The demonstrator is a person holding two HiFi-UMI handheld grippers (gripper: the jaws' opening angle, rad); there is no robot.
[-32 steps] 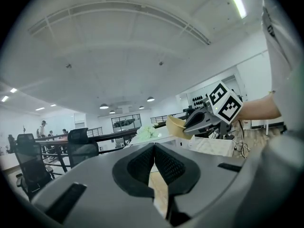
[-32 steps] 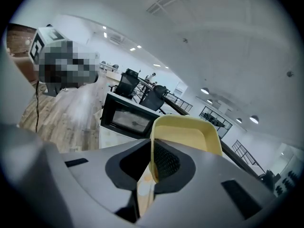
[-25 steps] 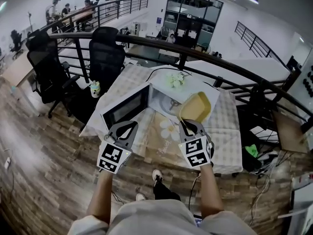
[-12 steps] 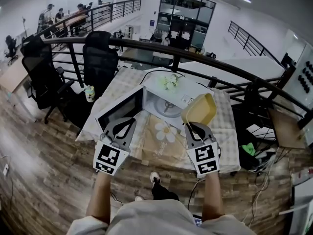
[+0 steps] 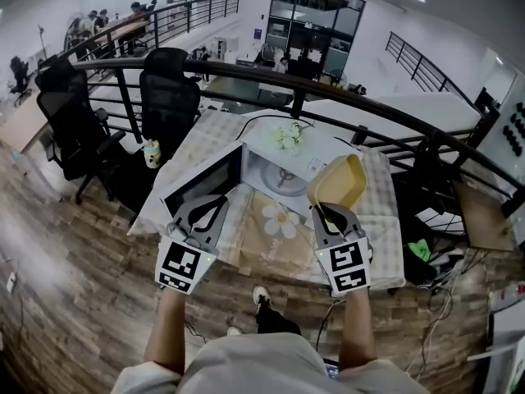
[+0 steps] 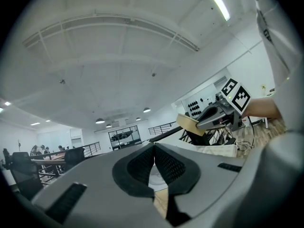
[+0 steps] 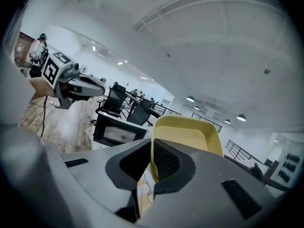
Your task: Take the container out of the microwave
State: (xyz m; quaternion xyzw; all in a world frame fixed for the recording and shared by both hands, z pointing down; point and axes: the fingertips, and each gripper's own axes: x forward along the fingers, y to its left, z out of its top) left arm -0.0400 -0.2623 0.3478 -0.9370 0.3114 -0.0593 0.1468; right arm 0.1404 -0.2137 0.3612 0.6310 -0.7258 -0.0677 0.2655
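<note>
The white microwave (image 5: pixel 275 164) stands on the table with its door (image 5: pixel 203 183) swung open to the left; its turntable shows inside. The yellow container (image 5: pixel 338 181) hangs in the air to the right of the opening, tilted, with my right gripper (image 5: pixel 323 208) shut on its rim. In the right gripper view the container (image 7: pixel 187 136) fills the middle, its wall pinched between the pads (image 7: pixel 164 161). My left gripper (image 5: pixel 215 203) is in front of the door, shut with nothing in it. In the left gripper view its pads (image 6: pixel 142 165) meet, and the right gripper (image 6: pixel 223 112) with the container (image 6: pixel 188 123) shows beyond.
The table wears a checked cloth (image 5: pixel 377 220) with a flower-print mat (image 5: pixel 275 220) before the microwave. White flowers (image 5: pixel 287 135) sit on the microwave's top. A dark railing (image 5: pixel 328 89) runs behind the table, black chairs (image 5: pixel 168 93) stand at the left, and a small bottle (image 5: pixel 152 151) is beside the table's left corner.
The right gripper has carried the container a little up and to the right, away from the microwave's opening. The left gripper has risen slightly too, still shut.
</note>
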